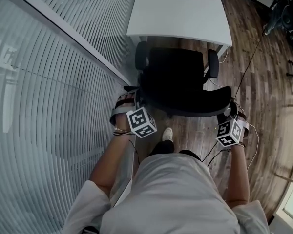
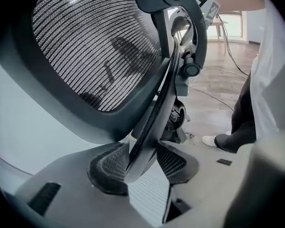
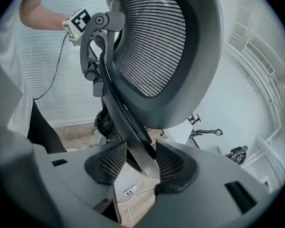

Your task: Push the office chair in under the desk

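Office chair (image 1: 176, 77), black, seen from above your head, with everything else placed around it. Beyond the chair's front stands the white desk (image 1: 178, 16). The seat comes up to the desk's near edge, but nearly all of the seat and both armrests (image 1: 141, 55) sit out in the open, not under the top. The curved backrest (image 1: 195, 104) is the part of the chair nearest you.

Your left gripper (image 1: 128, 101) is at the left end of the backrest. In the left gripper view, the backrest's dark rim runs down between the two ribbed pads (image 2: 109, 167), and the jaws are closed on it, standing wide. The grey mesh (image 2: 95, 46) of the backrest fills the upper left of that view.

Your right gripper (image 1: 234, 112) is at the right end of the backrest. In the right gripper view, its pads (image 3: 173, 165) likewise clamp the rim from both sides.

Left of the chair runs a glass wall with horizontal blinds (image 1: 49, 82). Right of the chair and under it lies a wood-plank floor (image 1: 263, 106), with a thin cable (image 1: 249, 57) crossing it. Behind the chair, just past the backrest, one white shoe (image 1: 167, 134) shows, and nearer still your white shirt (image 1: 171, 194).
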